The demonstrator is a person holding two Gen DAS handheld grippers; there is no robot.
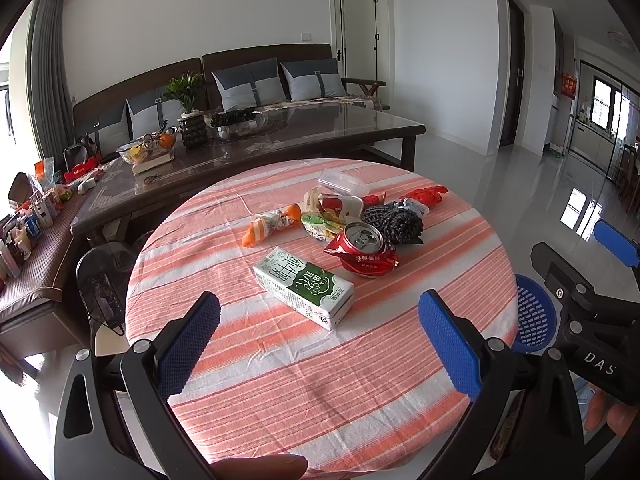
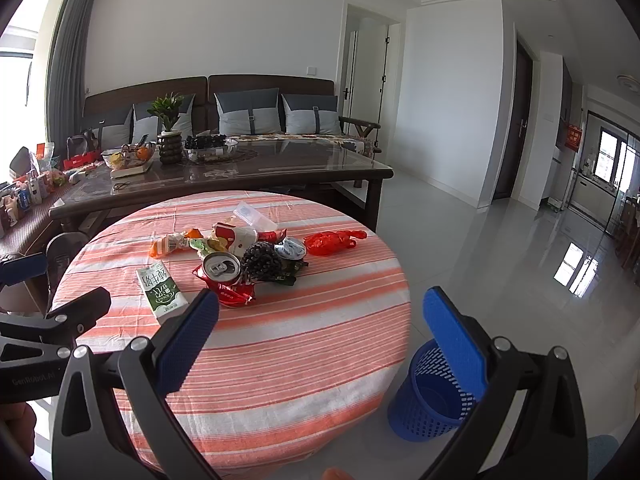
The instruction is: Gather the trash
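A round table with a pink striped cloth (image 1: 320, 360) (image 2: 280, 340) holds a pile of trash. A green and white milk carton (image 1: 304, 286) (image 2: 161, 294) lies nearest. Behind it a crushed red can (image 1: 363, 240) (image 2: 221, 268) lies on a red wrapper (image 1: 372, 262), with a dark scrubber ball (image 1: 394, 222) (image 2: 260, 260), an orange snack packet (image 1: 272, 224) (image 2: 170, 245) and a red plastic bag (image 1: 424, 195) (image 2: 334, 242). My left gripper (image 1: 320, 320) is open and empty above the near table edge. My right gripper (image 2: 320, 312) is open and empty, also short of the pile.
A blue perforated waste basket (image 2: 430, 396) (image 1: 534, 316) stands on the floor right of the table. A dark glass-topped coffee table (image 1: 280, 148) with a plant and bowls stands behind, then a sofa (image 1: 256, 80). A fan (image 1: 102, 284) stands at the left.
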